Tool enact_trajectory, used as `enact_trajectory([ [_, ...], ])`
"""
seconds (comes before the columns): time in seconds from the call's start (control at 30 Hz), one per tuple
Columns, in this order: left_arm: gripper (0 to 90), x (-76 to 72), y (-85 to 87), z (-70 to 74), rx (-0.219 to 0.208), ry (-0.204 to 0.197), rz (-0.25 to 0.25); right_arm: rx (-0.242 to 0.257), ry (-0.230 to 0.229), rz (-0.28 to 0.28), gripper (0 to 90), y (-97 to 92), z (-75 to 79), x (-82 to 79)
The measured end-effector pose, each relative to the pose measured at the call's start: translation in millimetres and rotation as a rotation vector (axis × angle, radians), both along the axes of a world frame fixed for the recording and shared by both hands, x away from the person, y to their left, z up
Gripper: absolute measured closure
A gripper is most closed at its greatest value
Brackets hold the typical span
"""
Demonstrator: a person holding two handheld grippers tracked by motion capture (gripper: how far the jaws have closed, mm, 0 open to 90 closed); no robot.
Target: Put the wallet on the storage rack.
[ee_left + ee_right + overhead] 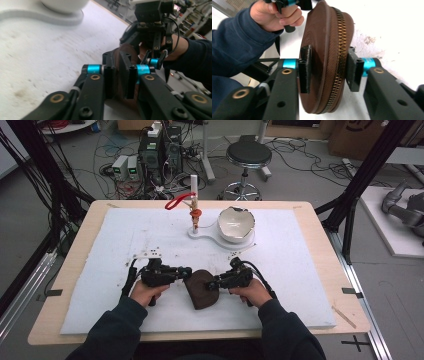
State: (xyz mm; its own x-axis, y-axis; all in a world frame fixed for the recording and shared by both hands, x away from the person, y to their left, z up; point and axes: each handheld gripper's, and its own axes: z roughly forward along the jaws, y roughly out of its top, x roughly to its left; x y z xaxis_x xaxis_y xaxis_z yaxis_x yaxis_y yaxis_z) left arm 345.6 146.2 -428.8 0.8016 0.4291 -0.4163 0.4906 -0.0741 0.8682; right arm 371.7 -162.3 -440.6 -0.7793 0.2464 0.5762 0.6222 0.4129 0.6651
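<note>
Brown zip pouch point(201, 288) clamped between your two grippers, left gripper point(186, 272) clenched on its left edge, right gripper point(212, 284) grasping its zipper side, white mat point(120, 245) beneath.

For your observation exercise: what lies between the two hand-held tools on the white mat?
A brown zipped leather pouch, gripped by left tool and right tool, per the high view.

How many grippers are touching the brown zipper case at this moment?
2. The left gripper clamps the left edge of the brown zipper case; the right gripper clamps its right edge, across the zipper. The case stands on its edge on the white mat between both hands.
</note>
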Motion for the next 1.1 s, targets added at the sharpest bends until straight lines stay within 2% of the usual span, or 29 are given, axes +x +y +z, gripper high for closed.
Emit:
enact_trajectory([
  [0.03, 65.2, 0.2, 2.6, 1.3, 0.001, -0.015, 0.037, 0.008, -0.003, -0.004, 64.6, -3.0, 1.5, 0.2],
  [0.1, 53.7, 1.1, 10.8, 3.5, 0.003, -0.043, 0.104, 0.022, -0.013, -0.015, 65.8, -6.9, 3.9, 0.0],
  [0.13, 50.4, 1.0, 14.5, 4.7, 0.014, -0.056, 0.135, 0.026, -0.019, -0.026, 66.2, -9.1, 5.3, -0.2],
  [0.2, 44.7, 1.3, 26.3, 8.4, 0.072, -0.112, 0.226, 0.027, -0.031, -0.048, 66.8, -14.0, 8.2, -0.3],
  [0.33, 30.0, 1.7, 47.1, 13.5, 0.151, -0.142, 0.378, 0.034, -0.083, -0.117, 67.8, -29.1, 17.2, 0.3],
  [0.4, 22.6, 2.3, 56.1, 14.1, 0.184, -0.164, 0.427, 0.052, -0.112, -0.159, 68.0, -39.1, 24.4, 0.3],
  [0.5, 19.8, 2.4, 65.8, 13.9, 0.234, -0.18, 0.481, 0.067, -0.164, -0.214, 68.1, -51.8, 35.5, 0.0],
  [0.63, 19.8, 1.5, 73.2, 13.8, 0.242, -0.176, 0.512, 0.069, -0.242, -0.283, 68.3, -66.3, 50.8, 0.5],
  [0.83, 19.8, -1.1, 75.2, 15.7, 0.227, -0.19, 0.498, 0.067, -0.328, -0.37, 68.3, -81.4, 73.6, 7.8],
  [0.93, 19.8, -2.1, 74.8, 16.3, 0.235, -0.204, 0.488, 0.058, -0.371, -0.405, 68.3, -86.1, 89.1, 16.7],
  [1.1, 19.8, -3.4, 78.1, 15.7, 0.219, -0.193, 0.49, 0.035, -0.414, -0.46, 68.5, -87.2, 109.7, 36.1],
])
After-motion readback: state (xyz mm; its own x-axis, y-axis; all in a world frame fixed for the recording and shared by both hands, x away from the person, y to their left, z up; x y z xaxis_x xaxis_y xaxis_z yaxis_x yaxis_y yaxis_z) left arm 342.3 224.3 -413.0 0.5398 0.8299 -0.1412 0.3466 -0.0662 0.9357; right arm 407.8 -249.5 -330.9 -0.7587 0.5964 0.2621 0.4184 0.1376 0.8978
